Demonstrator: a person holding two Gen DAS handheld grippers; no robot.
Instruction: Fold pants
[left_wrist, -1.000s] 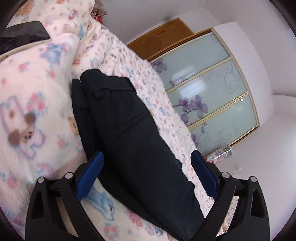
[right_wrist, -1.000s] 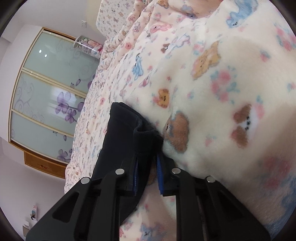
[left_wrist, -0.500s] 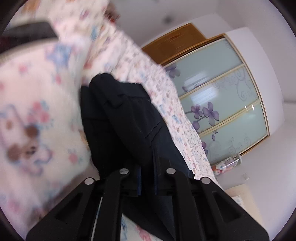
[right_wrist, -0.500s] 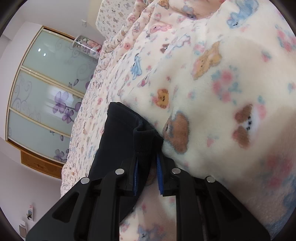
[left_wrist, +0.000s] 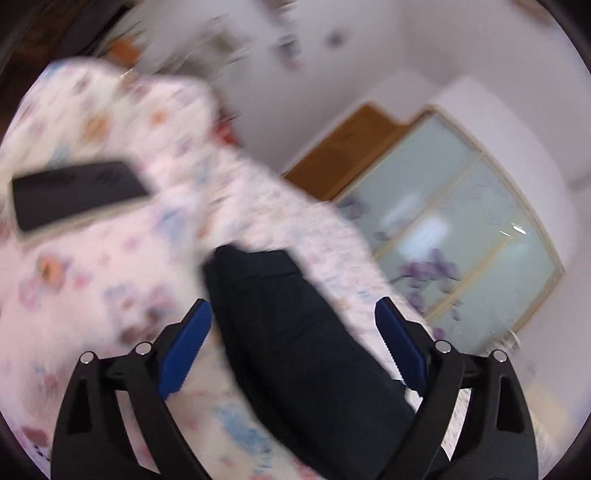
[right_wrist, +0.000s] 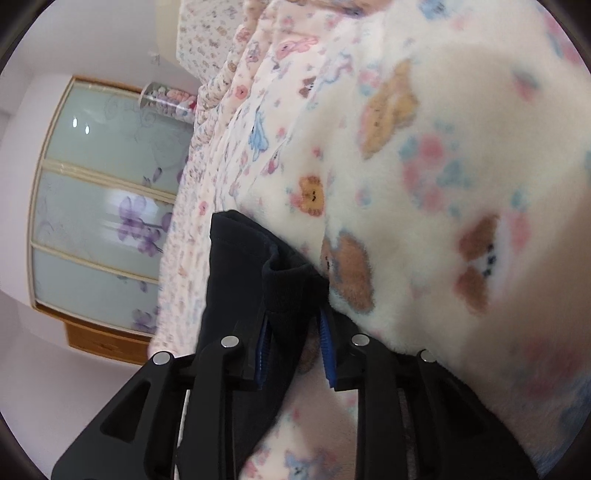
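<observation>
Over on the left wrist view, heavy blur, but the left hand-held gripper (left_wrist: 293, 341) is spread wide, released, straddling the dark pants (left_wrist: 295, 332), whose long axis runs straight ahead along the fingers across the patterned bed (left_wrist: 92, 280). A black phone-like slab (left_wrist: 77, 192) lies well apart. Right wrist view now: the right hand-held gripper (right_wrist: 293, 341) is clenched on a bunched edge of the pants (right_wrist: 236, 280). My call: the right is nearer, so it leads the fold.

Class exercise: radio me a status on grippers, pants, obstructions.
Left gripper open over pants. Right gripper shut on pants edge. Phone lies clear on blanket.
</observation>
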